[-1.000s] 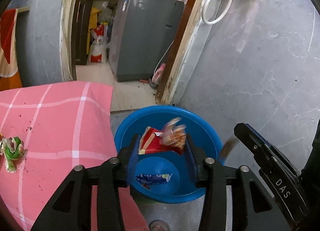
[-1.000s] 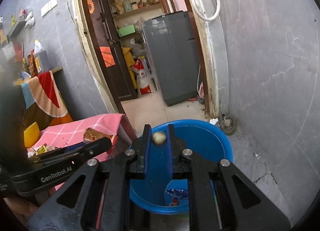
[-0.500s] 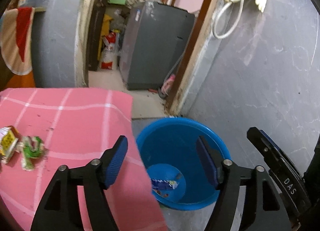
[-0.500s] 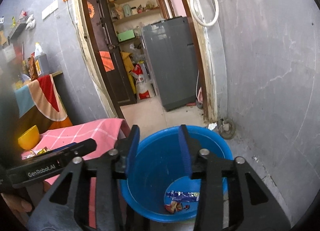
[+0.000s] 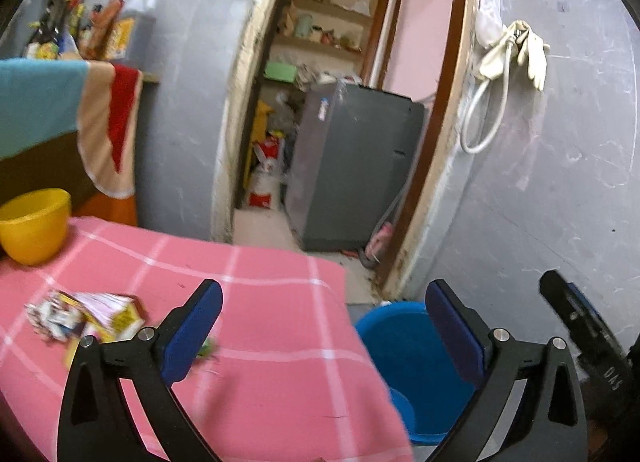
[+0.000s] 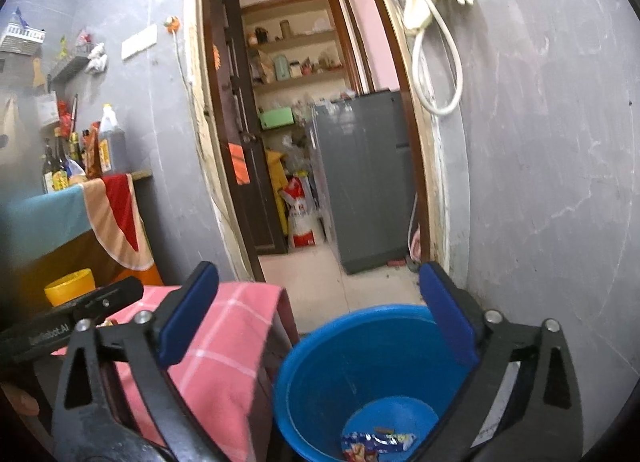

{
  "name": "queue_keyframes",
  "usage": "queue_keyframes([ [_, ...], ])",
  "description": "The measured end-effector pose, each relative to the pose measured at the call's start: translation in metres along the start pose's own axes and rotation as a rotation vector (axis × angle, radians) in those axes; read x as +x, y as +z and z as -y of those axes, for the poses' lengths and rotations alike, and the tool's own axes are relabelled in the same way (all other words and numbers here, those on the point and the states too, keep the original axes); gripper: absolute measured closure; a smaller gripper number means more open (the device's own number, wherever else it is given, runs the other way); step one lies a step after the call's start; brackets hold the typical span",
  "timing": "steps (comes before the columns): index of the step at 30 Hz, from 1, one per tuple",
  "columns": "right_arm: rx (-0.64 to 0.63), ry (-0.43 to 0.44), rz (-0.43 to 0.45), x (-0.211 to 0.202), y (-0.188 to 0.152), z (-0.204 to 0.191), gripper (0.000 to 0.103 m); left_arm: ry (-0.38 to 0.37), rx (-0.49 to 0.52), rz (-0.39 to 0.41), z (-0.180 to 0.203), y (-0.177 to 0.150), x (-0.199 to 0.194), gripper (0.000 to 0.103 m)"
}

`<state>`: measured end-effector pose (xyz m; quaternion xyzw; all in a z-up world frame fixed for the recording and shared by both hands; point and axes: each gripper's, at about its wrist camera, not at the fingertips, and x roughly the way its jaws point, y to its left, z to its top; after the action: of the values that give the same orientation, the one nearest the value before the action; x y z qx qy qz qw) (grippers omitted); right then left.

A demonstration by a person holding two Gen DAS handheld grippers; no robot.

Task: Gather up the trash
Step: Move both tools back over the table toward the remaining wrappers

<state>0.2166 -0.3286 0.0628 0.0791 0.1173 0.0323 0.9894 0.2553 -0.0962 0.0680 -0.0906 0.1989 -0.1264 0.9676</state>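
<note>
A blue bucket (image 6: pixel 360 374) stands on the floor beside the pink checked table (image 6: pixel 224 342); wrappers (image 6: pixel 376 442) lie at its bottom. In the left wrist view the bucket (image 5: pixel 404 358) is at lower right and crumpled wrappers (image 5: pixel 84 318) lie on the pink cloth (image 5: pixel 260 302) at the left. A small green scrap (image 5: pixel 206 348) lies behind the left finger. My left gripper (image 5: pixel 320 326) is open and empty over the table's right edge. My right gripper (image 6: pixel 316 322) is open and empty above the bucket.
A yellow bowl (image 5: pixel 34 224) sits at the table's far left. An open doorway (image 6: pixel 320 222) leads to a grey appliance (image 5: pixel 352 166). Grey walls close in on the right. A hose and gloves (image 5: pixel 512 50) hang there. A draped cloth (image 6: pixel 108 218) covers a counter with bottles.
Both grippers opened and dropped their trash into the bucket. Both then rose. The left one swung left over the table, bringing the wrappers and yellow bowl into view.
</note>
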Motion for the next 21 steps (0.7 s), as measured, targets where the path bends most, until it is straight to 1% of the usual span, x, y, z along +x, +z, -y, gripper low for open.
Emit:
queue_keyframes([
  [7, -0.012, 0.032, 0.098, -0.011, 0.003, -0.023, 0.0, 0.069, 0.048, 0.118, -0.014, 0.004, -0.03, 0.002],
  [10, -0.013, 0.05, 0.131, -0.014, 0.005, -0.033, 0.0, 0.104, 0.061, 0.155, -0.021, 0.002, -0.041, 0.002],
  [21, -0.053, 0.124, 0.196, -0.018, 0.002, -0.077, 0.0, 0.214, 0.082, 0.241, -0.062, 0.001, -0.076, 0.002],
])
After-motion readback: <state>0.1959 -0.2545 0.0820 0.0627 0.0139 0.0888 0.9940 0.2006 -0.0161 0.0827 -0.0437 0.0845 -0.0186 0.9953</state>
